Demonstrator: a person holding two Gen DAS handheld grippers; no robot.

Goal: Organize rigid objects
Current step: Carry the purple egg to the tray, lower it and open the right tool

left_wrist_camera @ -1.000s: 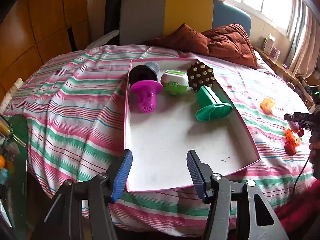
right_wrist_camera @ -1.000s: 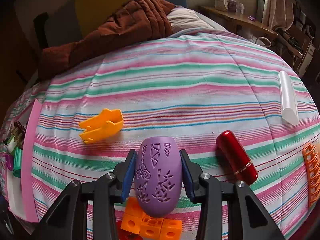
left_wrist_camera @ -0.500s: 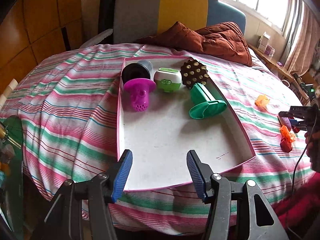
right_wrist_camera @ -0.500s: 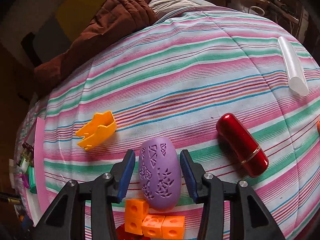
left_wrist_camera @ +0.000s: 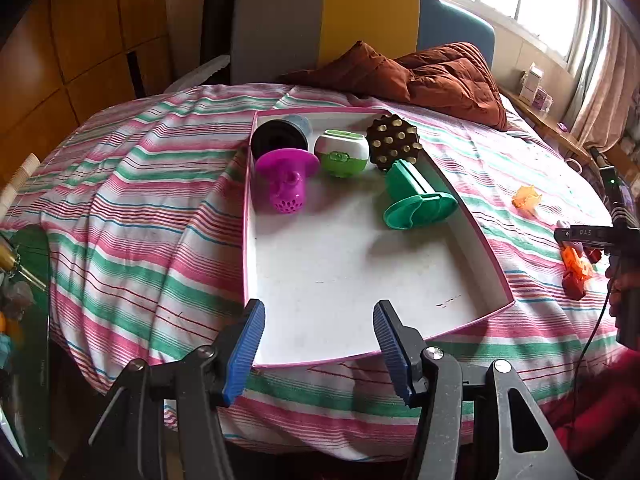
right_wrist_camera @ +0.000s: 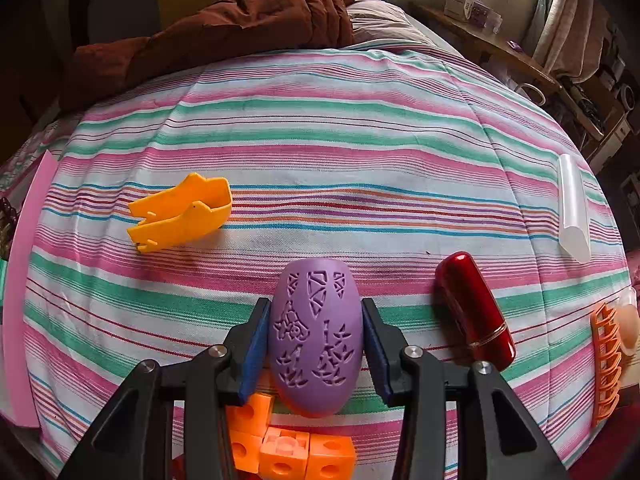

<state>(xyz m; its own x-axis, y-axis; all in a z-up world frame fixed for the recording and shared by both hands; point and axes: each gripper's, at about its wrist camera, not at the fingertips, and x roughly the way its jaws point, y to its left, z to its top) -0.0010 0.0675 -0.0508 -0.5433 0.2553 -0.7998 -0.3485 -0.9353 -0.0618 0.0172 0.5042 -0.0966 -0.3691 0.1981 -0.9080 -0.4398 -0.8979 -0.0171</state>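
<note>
Now the purple egg sits clamped between the right tool pads.

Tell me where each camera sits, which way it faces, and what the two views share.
Left wrist: on the open left gripper, angled down at the pink tray; the right gripper shows at the edge.
Right wrist: on the right gripper, angled down, blue pads against the purple egg.
Shared: striped cloth, tray, yellow piece.

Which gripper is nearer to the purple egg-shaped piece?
Right. The right gripper has its jaws either side of the purple egg-shaped piece; the left gripper hovers open over the near edge of the pink tray.
</note>
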